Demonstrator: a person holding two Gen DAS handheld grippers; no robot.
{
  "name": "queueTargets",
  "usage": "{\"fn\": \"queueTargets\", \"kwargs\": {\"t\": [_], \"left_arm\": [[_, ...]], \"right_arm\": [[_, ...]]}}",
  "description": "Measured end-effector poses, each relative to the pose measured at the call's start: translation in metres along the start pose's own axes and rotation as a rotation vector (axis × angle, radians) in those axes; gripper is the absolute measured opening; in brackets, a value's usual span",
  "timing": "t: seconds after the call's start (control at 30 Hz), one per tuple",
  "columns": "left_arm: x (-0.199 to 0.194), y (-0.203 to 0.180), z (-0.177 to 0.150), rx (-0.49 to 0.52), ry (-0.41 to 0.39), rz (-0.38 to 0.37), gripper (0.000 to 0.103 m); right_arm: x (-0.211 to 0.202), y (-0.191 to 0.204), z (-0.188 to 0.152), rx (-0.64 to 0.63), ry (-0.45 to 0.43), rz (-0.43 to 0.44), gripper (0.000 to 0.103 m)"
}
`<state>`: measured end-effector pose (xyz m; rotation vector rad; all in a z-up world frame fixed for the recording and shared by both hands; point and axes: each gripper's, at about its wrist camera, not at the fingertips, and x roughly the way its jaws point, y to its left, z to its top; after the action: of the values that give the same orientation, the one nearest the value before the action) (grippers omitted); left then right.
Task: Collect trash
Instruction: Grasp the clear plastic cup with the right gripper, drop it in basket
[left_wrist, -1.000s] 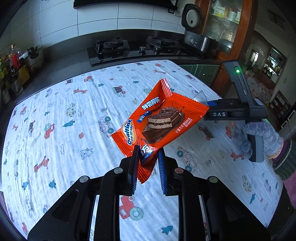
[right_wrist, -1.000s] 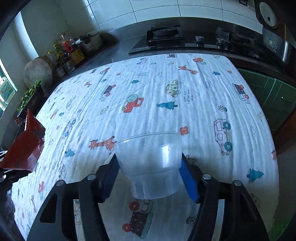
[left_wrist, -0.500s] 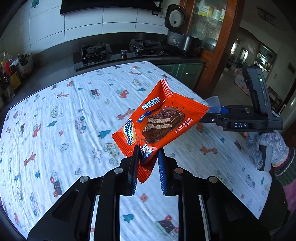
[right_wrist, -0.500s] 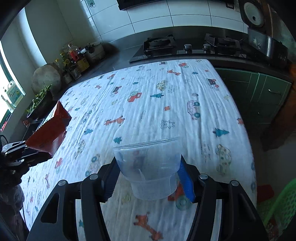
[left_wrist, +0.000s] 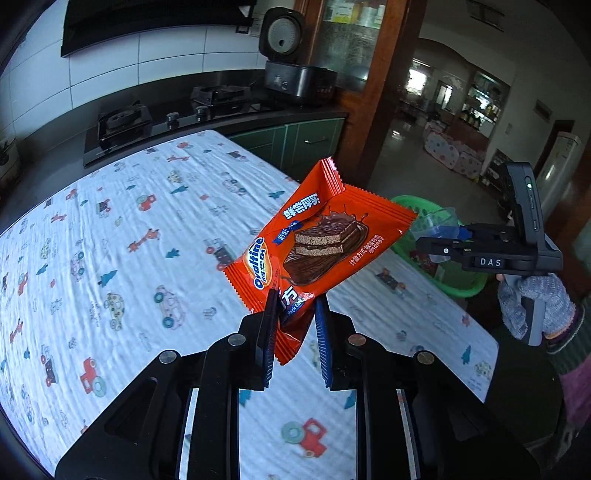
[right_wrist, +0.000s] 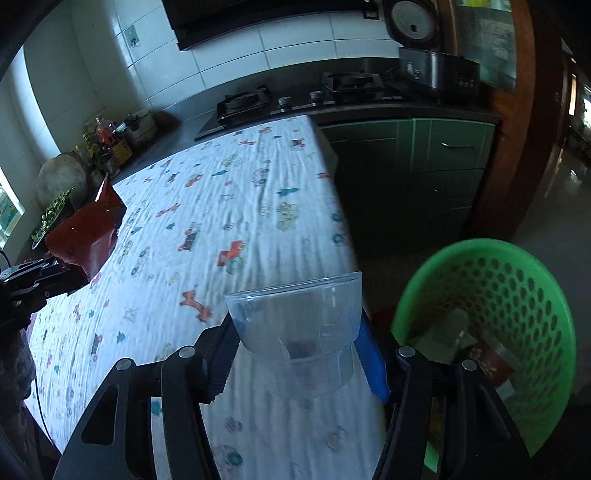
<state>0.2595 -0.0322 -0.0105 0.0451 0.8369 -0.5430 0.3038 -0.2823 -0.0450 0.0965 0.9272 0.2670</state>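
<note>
My left gripper (left_wrist: 293, 314) is shut on the lower corner of an orange Ovaltine snack wrapper (left_wrist: 317, 240), held in the air above the table. My right gripper (right_wrist: 295, 354) is shut on a clear plastic cup (right_wrist: 295, 325), held at the table's right edge beside a green perforated basket (right_wrist: 517, 295) on the floor. In the left wrist view the right gripper (left_wrist: 439, 236) and the cup (left_wrist: 436, 221) hang over the basket (left_wrist: 461, 284). In the right wrist view the wrapper (right_wrist: 88, 229) and left gripper (right_wrist: 40, 277) show at far left.
The table wears a white cloth with cartoon cars (left_wrist: 129, 229). The basket holds some trash (right_wrist: 480, 354). A gas stove (left_wrist: 125, 122) and a rice cooker (left_wrist: 291, 66) stand on the dark counter behind. Green cabinets (right_wrist: 424, 155) face the table's end.
Both grippers have swung to the right, toward the table's right edge. The green basket has come into both views. The wrapper and cup stay gripped.
</note>
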Motion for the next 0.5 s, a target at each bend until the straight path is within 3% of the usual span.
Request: {"fn": "queueTargets", "kwargs": {"t": [0.3,0.5], "left_arm": [[0.022,-0.063,0.01,0.066,0.017,-0.072,0.019],[0.038,-0.091,0.02,0.098,0.037,-0.096,0.019]], "right_arm": [[-0.045,-0.077,-0.038,0.082,0.0,-0.138,0.057],[-0.053,-0.114,-0.059,0.147,0.009,-0.17,0.059]]}}
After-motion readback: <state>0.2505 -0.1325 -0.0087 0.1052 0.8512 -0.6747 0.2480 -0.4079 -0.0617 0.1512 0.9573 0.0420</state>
